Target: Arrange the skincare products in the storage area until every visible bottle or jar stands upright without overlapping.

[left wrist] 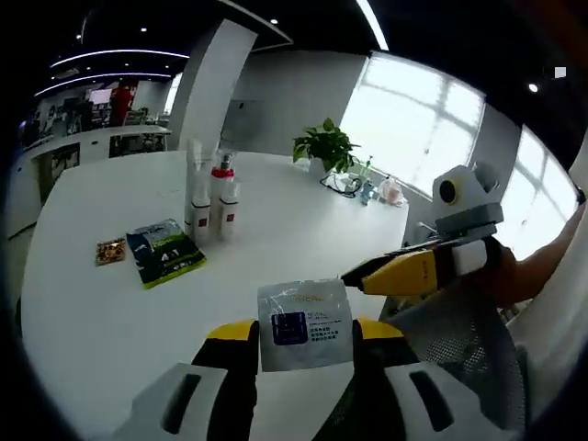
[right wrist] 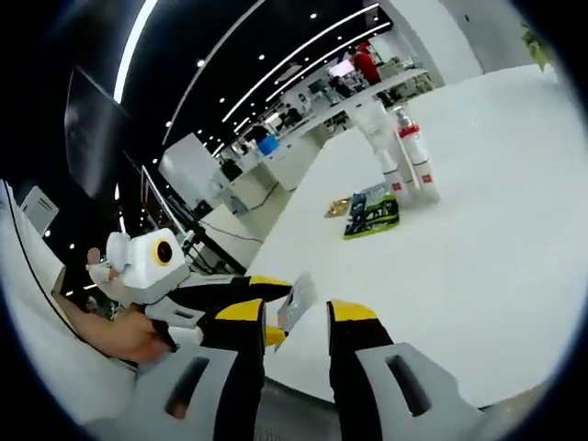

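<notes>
In the left gripper view, the left gripper (left wrist: 303,342) has its 2 fingers closed on a white sachet (left wrist: 304,323), low in the centre of the frame above the white tabletop (left wrist: 110,303). The right gripper (left wrist: 404,274) enters from the right, its yellow tips apparently closed and touching the sachet's upper right corner. In the right gripper view its fingers stand apart with the sachet (right wrist: 296,303) edge-on between them.

The sachet looks light, thin and floppy, so a pinch near an edge suits it; it probably cannot stand alone.

3 bottles (left wrist: 210,200) stand upright at upper left, touching, beside a dark green packet (left wrist: 165,252) and a small snack packet (left wrist: 110,251).
</notes>
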### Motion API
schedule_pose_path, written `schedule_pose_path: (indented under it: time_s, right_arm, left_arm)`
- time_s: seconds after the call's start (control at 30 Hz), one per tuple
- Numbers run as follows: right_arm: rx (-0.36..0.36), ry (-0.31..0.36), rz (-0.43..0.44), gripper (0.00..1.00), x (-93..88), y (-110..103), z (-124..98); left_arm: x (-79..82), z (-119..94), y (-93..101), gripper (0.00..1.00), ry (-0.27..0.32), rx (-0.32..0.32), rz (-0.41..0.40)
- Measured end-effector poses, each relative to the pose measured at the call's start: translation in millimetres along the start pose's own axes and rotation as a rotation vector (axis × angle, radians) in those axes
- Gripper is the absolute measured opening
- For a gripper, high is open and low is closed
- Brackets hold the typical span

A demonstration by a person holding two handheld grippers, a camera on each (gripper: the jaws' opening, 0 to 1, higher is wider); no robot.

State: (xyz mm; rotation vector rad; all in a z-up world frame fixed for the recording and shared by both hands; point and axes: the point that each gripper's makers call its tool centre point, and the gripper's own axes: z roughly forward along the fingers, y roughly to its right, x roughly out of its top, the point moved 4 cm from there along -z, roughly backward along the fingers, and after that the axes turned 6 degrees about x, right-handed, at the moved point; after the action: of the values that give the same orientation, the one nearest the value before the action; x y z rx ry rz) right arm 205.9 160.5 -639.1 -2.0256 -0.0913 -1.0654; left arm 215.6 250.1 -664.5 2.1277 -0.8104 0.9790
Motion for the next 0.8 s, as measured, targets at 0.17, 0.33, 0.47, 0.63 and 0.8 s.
schedule_pose_path:
  time_s: [0.17,0.33,0.47,0.63,0.8]
  right_arm:
    - [0.008,-0.022,0.015,0.22,-3.5,-1,2]
    - [0.011,-0.038,0.047,0.15,-5.4,0,2]
    - [0.014,-0.083,0.025,0.01,-10.2,-4,2]
    - [0.011,-0.107,0.013,0.0,-13.5,-4,1]
    - [0.055,-0.107,0.051,0.0,-12.2,-9,-2]
  left_arm:
    - [8.3,0,12.1,0.42,0.034,-0.044,0.076]
    - [12.8,0,23.7,0.42,0.052,-0.072,0.176]
    - [8.7,2,35.7,0.42,0.029,-0.12,0.221]
    - [4.4,3,34.2,0.42,0.014,-0.127,0.169]
    - [-0.4,-3,36.6,0.45,0.039,-0.216,0.026]
